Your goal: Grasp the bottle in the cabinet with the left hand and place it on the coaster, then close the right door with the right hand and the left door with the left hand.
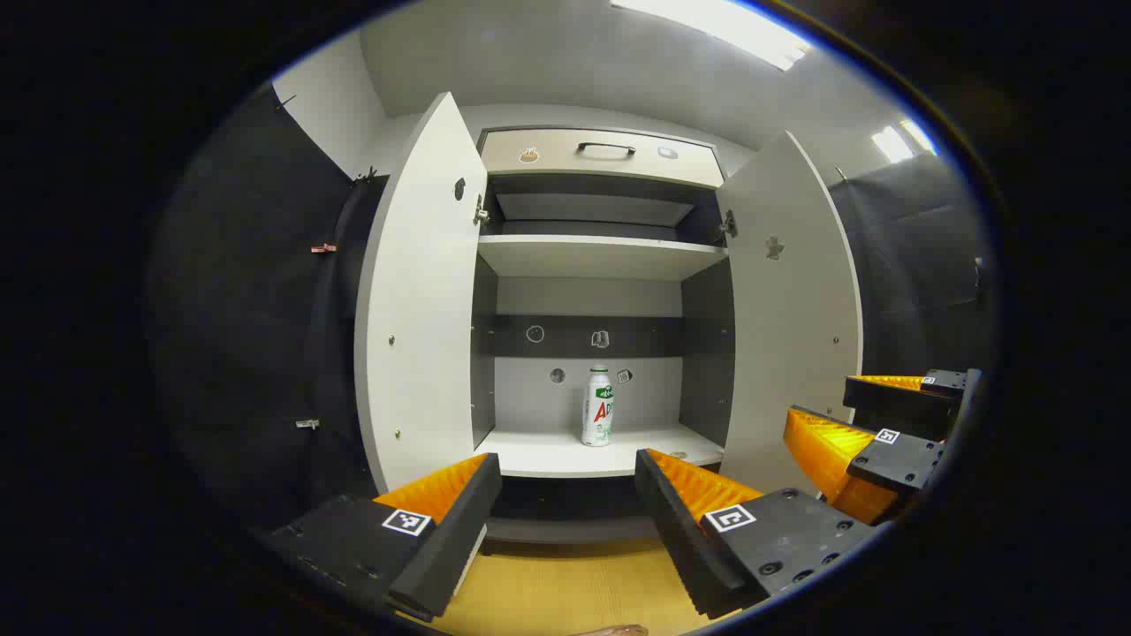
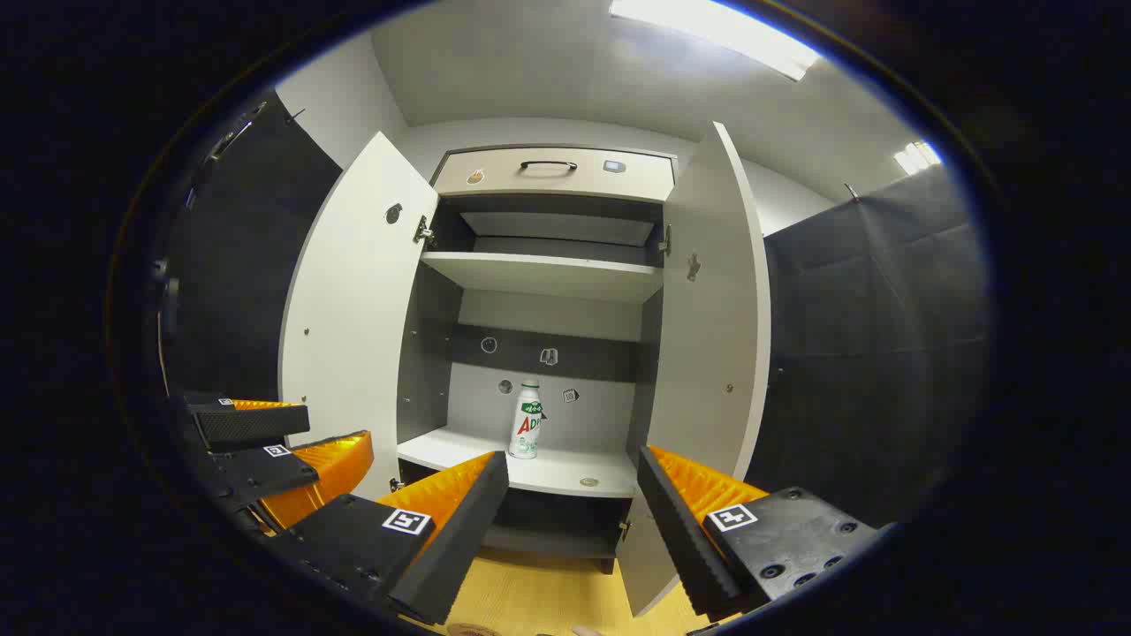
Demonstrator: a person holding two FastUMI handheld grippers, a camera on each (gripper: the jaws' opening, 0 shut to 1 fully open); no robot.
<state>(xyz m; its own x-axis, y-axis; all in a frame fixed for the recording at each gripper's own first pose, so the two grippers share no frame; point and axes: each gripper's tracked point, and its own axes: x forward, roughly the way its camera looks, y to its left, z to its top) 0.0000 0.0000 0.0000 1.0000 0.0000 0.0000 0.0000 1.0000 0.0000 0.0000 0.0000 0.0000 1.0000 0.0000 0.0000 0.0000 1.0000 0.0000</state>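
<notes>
A white bottle (image 1: 598, 406) with a green and red label stands upright on the lower shelf (image 1: 548, 455) of the open cabinet, toward the back. My left gripper (image 1: 565, 470) is open in front of the cabinet, short of the shelf edge and apart from the bottle. Both doors stand wide open: the left door (image 1: 424, 300) and the right door (image 1: 795, 309). Beside the right door, my right gripper (image 1: 818, 405) is open and holds nothing. In the right gripper view the bottle (image 2: 527, 420) stands ahead of the right gripper (image 2: 573, 468), and the left gripper (image 2: 338, 427) is at the lower left.
Above the bottle is an upper shelf (image 1: 601, 256), and over that a drawer with a dark handle (image 1: 605, 148). A yellow wooden surface (image 1: 565, 583) lies below the cabinet. A small round mark (image 2: 589, 482) sits near the shelf's front edge. Black cloth walls flank the cabinet.
</notes>
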